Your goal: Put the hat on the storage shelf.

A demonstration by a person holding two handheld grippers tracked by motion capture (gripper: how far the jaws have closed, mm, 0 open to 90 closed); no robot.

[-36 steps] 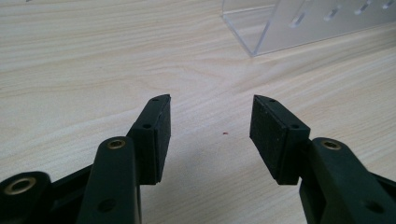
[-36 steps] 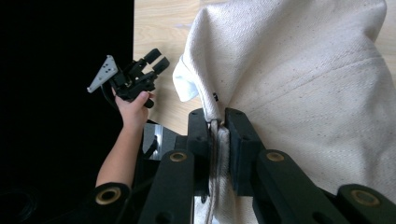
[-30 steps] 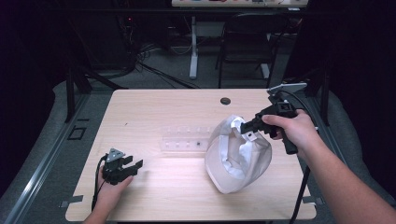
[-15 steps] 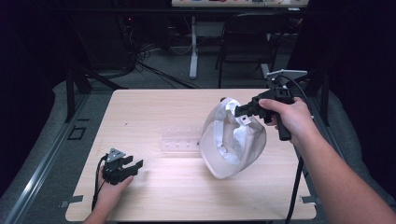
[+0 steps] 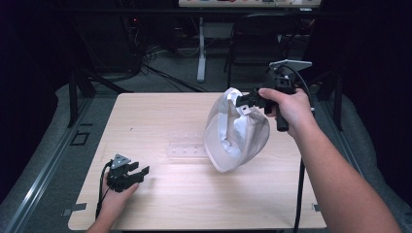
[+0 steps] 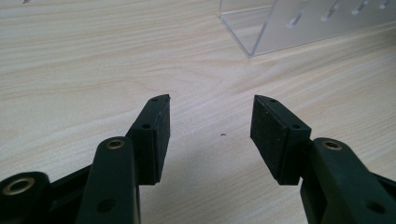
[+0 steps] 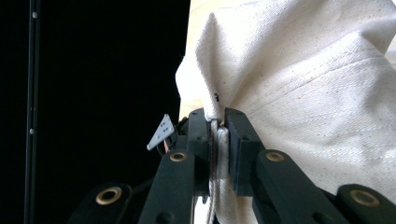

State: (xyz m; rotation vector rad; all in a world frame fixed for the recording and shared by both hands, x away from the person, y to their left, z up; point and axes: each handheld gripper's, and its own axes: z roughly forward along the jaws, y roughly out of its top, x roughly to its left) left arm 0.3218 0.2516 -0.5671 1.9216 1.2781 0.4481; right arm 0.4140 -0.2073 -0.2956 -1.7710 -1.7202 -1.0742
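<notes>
— Tongs first: how do they stand?

— Right tongs (image 5: 244, 101) are clamped on the rim of the cloth bag (image 5: 235, 133), holding it up over the right half of the desk (image 5: 160, 116); the right gripper view shows the seam (image 7: 217, 135) pinched flat between the jaws. Left tongs (image 5: 137, 173) rest near the near-left corner, jaws apart, holding nothing.

— Which way does the bag lie from the free hand?

— Off to its right and farther back, well apart, hanging long axis downward. A clear plastic rack (image 5: 187, 148) lies between them.

— Anything unclear?

— Whether the bag's bottom touches the desk, and what's inside, I cannot tell.
</notes>
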